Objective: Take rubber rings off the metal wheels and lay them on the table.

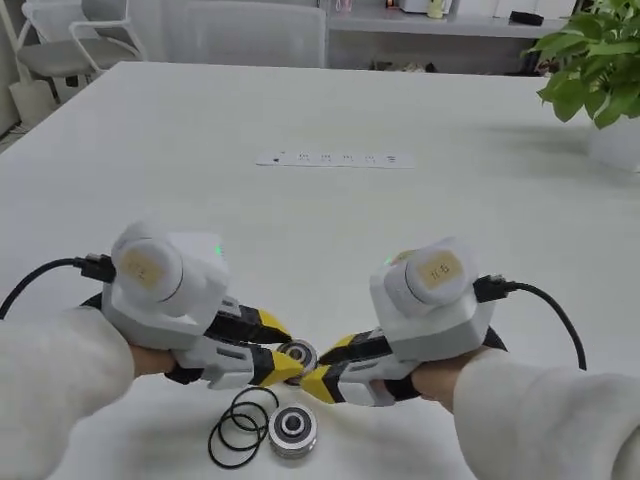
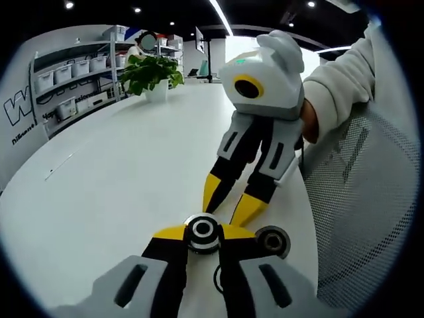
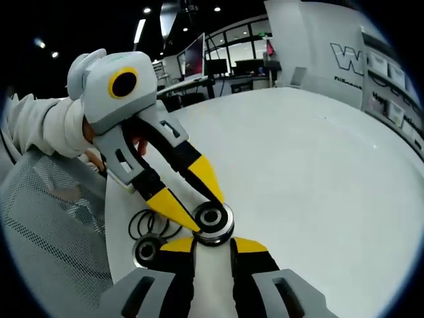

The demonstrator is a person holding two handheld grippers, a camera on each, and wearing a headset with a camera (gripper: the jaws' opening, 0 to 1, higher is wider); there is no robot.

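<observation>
Nearest to the person, at the table (image 1: 320, 230) edge, a few black rubber rings (image 1: 240, 428) lie flat and overlap each other. Just beside them on the right lies a metal wheel (image 1: 292, 430) on its side. I cannot tell whether a ring is on it.

A little further, between the two hands, a second wheel (image 1: 297, 355) is held above the table. The left tongs (image 1: 278, 348) pinch this wheel, one yellow tip on each side of it. The right tongs (image 1: 325, 368) come from the opposite side and point at the same wheel. Their tips stand apart, with a clear gap between them, and they reach the rim of the wheel. I cannot tell whether they press on it. Both sleeves are white, and a black cable goes from each gripper.

Far behind, near the middle of the table, lies a white power strip (image 1: 335, 159). At the far right stands a green plant (image 1: 592, 60), and beyond the far left corner is a chair (image 1: 75, 45).
</observation>
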